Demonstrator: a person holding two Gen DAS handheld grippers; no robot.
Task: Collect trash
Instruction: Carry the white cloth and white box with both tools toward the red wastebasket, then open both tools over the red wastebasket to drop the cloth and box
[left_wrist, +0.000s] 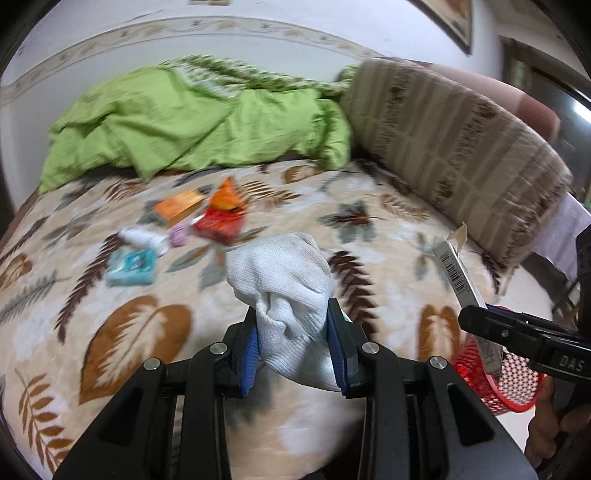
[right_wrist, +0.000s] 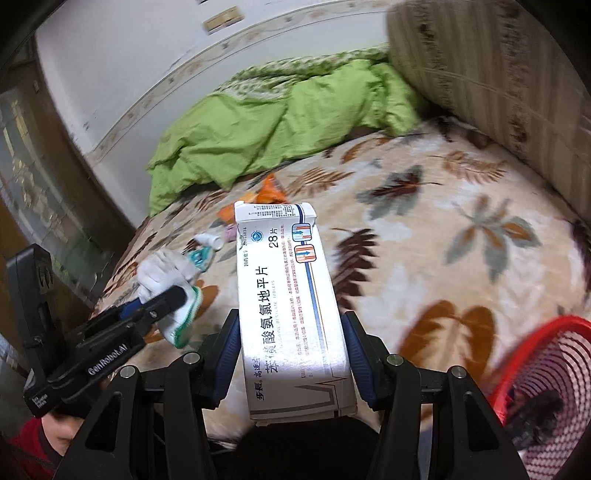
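Observation:
My left gripper (left_wrist: 293, 314) is shut on a white knitted glove (left_wrist: 284, 269), held above the leaf-patterned bed; the right wrist view shows that same glove (right_wrist: 162, 273) at the left, in the left gripper (right_wrist: 173, 295). My right gripper (right_wrist: 290, 321) is shut on a white medicine box (right_wrist: 288, 306) with blue print, which sticks out forward past the pads. In the left wrist view the box (left_wrist: 460, 273) stands up at the right, above the red mesh basket (left_wrist: 513, 384). That basket (right_wrist: 546, 373) is at the lower right in the right wrist view.
More litter lies on the bed (left_wrist: 369, 229): an orange box (left_wrist: 179, 206), a red packet (left_wrist: 219, 223), an orange wrapper (left_wrist: 227, 194), a white bottle (left_wrist: 142, 238) and a teal pack (left_wrist: 131, 266). A green quilt (left_wrist: 199, 118) and a striped pillow (left_wrist: 454, 147) lie behind.

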